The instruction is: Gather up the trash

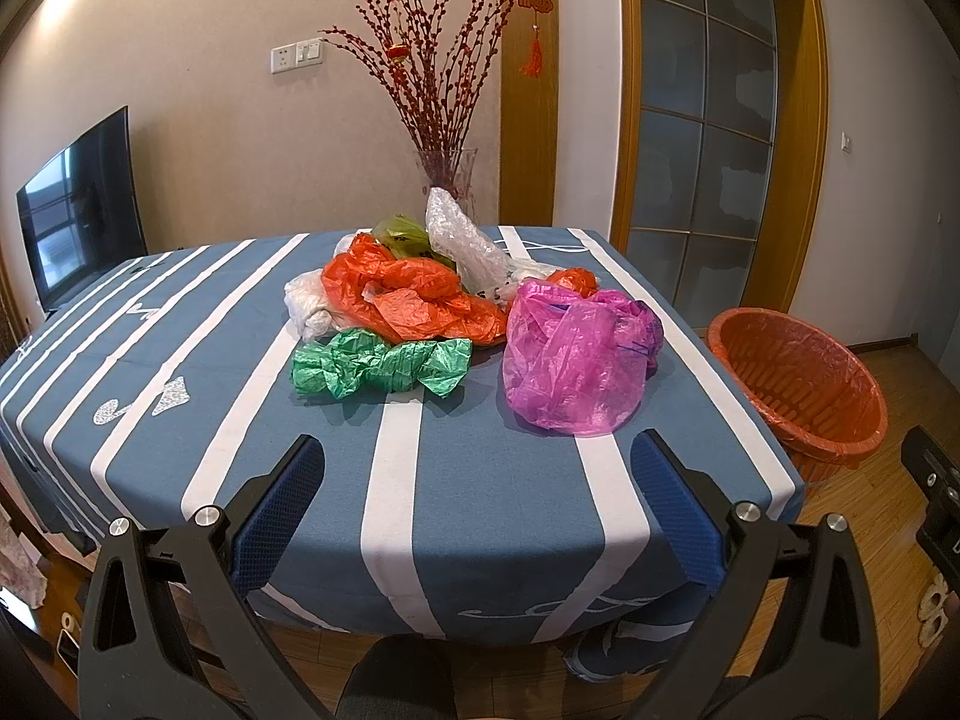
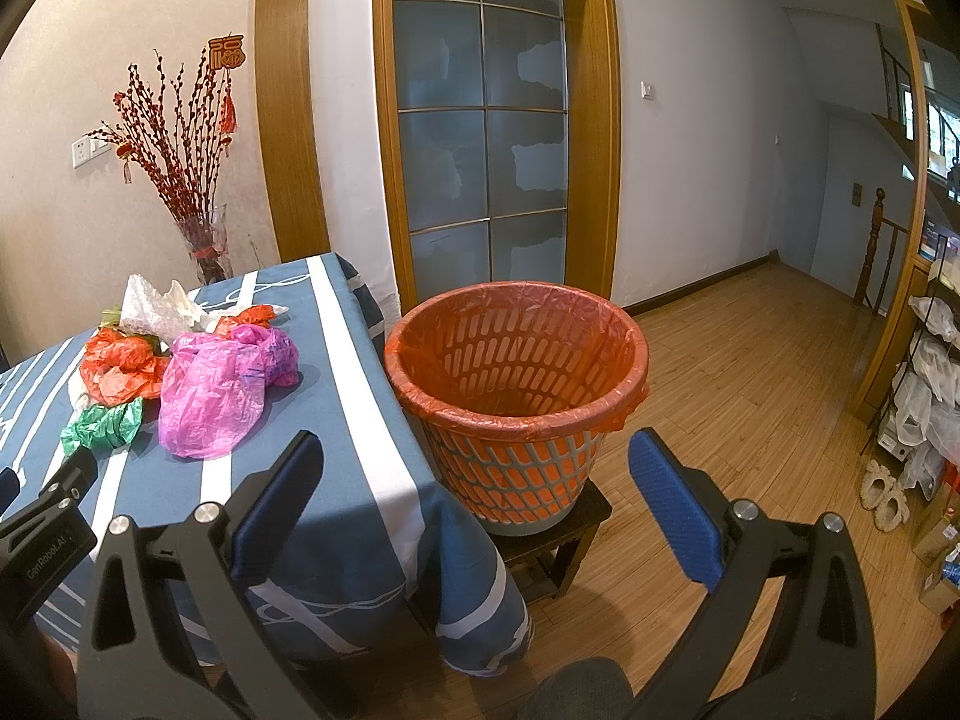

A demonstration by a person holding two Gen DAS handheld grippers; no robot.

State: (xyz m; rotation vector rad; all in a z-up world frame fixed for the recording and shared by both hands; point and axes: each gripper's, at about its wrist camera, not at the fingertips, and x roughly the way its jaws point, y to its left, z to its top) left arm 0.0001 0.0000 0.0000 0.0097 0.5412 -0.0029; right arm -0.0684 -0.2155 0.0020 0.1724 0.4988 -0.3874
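Note:
Crumpled plastic bags lie in a heap on the blue striped tablecloth [image 1: 198,372]: a green one [image 1: 384,369], an orange one [image 1: 414,297], a pink one [image 1: 576,354], white and clear ones [image 1: 465,240] behind. My left gripper [image 1: 477,456] is open and empty, hovering over the table's near edge, short of the bags. My right gripper [image 2: 474,450] is open and empty, facing the orange-lined trash basket [image 2: 516,384] beside the table. The pink bag [image 2: 222,384], orange bag [image 2: 123,372] and green bag [image 2: 102,426] show at the left of the right wrist view.
The basket [image 1: 798,384] stands on a small dark stool [image 2: 555,546] by the table's right side. A glass vase of red branches [image 1: 447,180] stands at the table's far edge. A TV [image 1: 78,210] is at left, a shelf with bags [image 2: 924,384] at far right.

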